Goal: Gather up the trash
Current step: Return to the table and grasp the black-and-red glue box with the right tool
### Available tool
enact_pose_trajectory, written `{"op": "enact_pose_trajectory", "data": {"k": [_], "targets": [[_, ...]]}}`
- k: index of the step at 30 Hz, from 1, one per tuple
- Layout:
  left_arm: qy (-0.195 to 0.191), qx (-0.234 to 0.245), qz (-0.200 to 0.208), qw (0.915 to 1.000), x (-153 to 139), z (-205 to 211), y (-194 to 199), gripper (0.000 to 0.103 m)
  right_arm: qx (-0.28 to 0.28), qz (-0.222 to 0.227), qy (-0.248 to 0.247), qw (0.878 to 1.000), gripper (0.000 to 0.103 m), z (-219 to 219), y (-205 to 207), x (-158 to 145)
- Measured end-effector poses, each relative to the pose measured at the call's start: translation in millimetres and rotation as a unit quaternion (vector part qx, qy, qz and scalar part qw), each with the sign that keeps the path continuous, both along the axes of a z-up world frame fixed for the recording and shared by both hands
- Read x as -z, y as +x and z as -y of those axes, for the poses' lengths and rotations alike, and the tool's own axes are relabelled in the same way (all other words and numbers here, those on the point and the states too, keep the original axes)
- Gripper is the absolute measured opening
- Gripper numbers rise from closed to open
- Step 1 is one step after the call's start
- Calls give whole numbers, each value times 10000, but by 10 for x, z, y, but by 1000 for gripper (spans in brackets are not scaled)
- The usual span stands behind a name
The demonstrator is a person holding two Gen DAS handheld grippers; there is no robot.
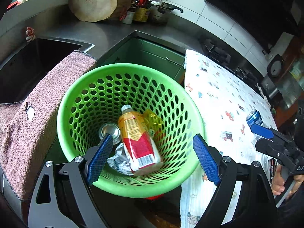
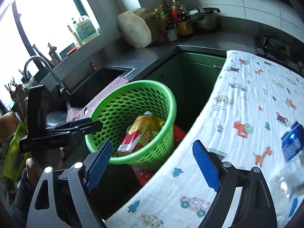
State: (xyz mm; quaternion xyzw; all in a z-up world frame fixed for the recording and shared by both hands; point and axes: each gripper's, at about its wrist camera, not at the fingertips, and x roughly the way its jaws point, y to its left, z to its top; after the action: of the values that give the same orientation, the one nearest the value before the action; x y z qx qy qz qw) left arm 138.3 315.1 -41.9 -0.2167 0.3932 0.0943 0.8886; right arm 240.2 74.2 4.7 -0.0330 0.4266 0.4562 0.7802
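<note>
A green perforated basket holds a plastic bottle with a yellow and red label, a silver can, a yellow wrapper and crumpled grey paper. My left gripper hangs open over the basket's near rim, with nothing between its fingers. My right gripper is open and empty above the edge of the patterned white cloth. A blue-labelled bottle lies on that cloth, blurred in the right wrist view.
A dark sink with a tap lies left of the basket, a pink towel draped over its edge. A round wooden block, bottles and a pot stand at the counter's back. The basket sits on a red stool.
</note>
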Motion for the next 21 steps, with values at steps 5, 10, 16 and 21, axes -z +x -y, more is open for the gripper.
{"op": "enact_pose_trajectory", "data": {"k": [5, 10, 16, 21], "targets": [[39, 327, 50, 9994, -66, 396, 114, 86, 468, 172, -117, 9987, 84, 636, -64, 14], [28, 714, 81, 9974, -104, 817, 244, 87, 1019, 295, -328, 9938, 84, 1282, -71, 32], [96, 1237, 160, 9921, -172, 1341, 399, 88, 1857, 248, -679, 9799, 84, 2093, -62, 126], [65, 1626, 228, 9864, -199, 1667, 544, 88, 2564, 22, -1103, 9603, 84, 2686, -44, 273]]}}
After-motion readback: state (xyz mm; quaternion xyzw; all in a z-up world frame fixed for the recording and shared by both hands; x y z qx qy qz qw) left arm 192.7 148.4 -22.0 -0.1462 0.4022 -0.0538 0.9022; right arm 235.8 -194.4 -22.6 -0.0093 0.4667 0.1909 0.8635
